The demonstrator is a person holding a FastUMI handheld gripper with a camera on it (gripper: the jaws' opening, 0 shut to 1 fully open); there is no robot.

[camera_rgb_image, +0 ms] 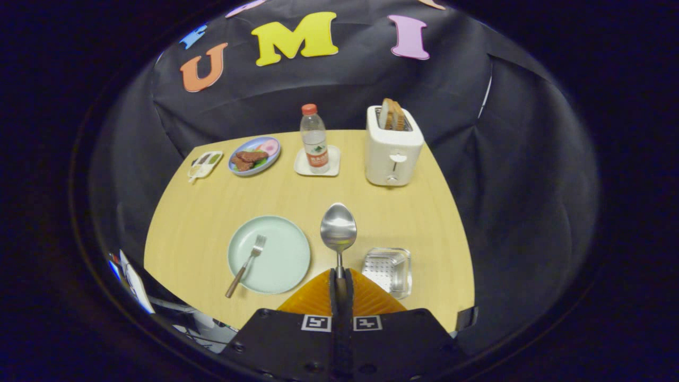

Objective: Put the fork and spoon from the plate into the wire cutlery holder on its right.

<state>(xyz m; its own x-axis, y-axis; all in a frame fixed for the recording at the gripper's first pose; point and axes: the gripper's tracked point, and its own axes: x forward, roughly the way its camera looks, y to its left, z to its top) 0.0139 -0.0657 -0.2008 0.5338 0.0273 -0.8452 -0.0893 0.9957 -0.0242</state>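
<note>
The fork (247, 263) lies untouched on the pale green plate (281, 270), tines pointing away, its brown handle overhanging the near rim; this item remains to be moved. The gripper (340, 281) pinches the spoon (338, 231) by its handle, both fingers pressed on it, bowl held up between plate and wire holder (388, 269); the spoon is shiny metal. The holder, right of the fingers, looks empty; neither utensil is delivered yet.

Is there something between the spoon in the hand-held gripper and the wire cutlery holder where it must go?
Nothing visible. The hand-held gripper is shut on the spoon, bowl pointing ahead. The wire cutlery holder sits just right of the fingers with only bare table between. The fork lies on the plate, on the other side.
</note>
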